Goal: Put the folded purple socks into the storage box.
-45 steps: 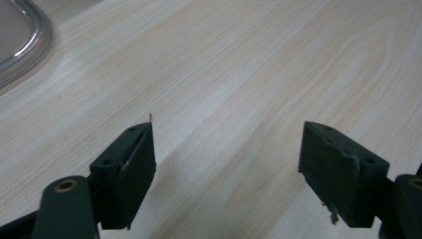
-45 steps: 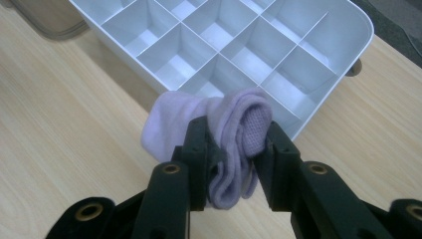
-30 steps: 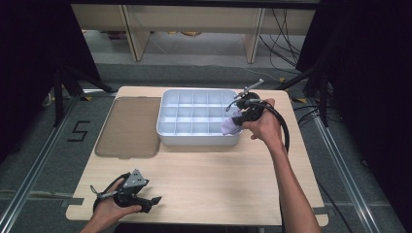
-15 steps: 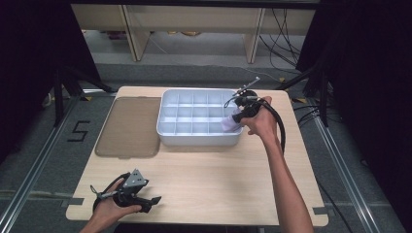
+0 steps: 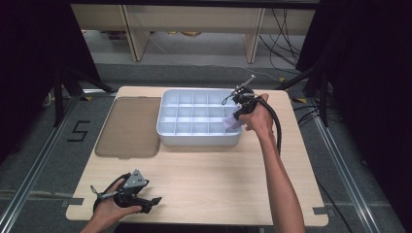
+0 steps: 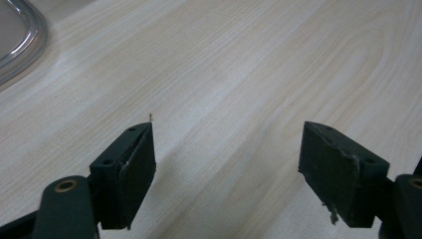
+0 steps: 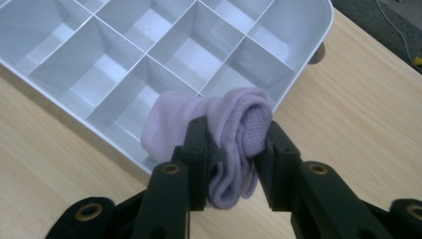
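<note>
Far left on the counter point(image 5: 204, 179) lies a flat brownish lid point(image 5: 128, 126), just beside the white compartment tray point(image 5: 194, 138). Near the counter's front-left corner the person's left hand rests with the left gripper point(image 5: 145, 204), low over bare wood; in the left gripper view its jaws stand wide apart with nothing between them, only the pale grain of the counter and a curved clear edge of the lid point(image 6: 20, 45) at the upper left.

The tray sits toward the back middle of the counter, its grid of cells bare as far as I can see.

At the tray's right end, the right gripper point(image 7: 231, 149) is clamped on a rolled lilac sock point(image 7: 219, 124), jaws pressing it from both sides. The sock point(image 5: 232, 122) hangs over the tray's right edge, above the cells at the near right corner, partly over the rim and the counter beside it.
</note>
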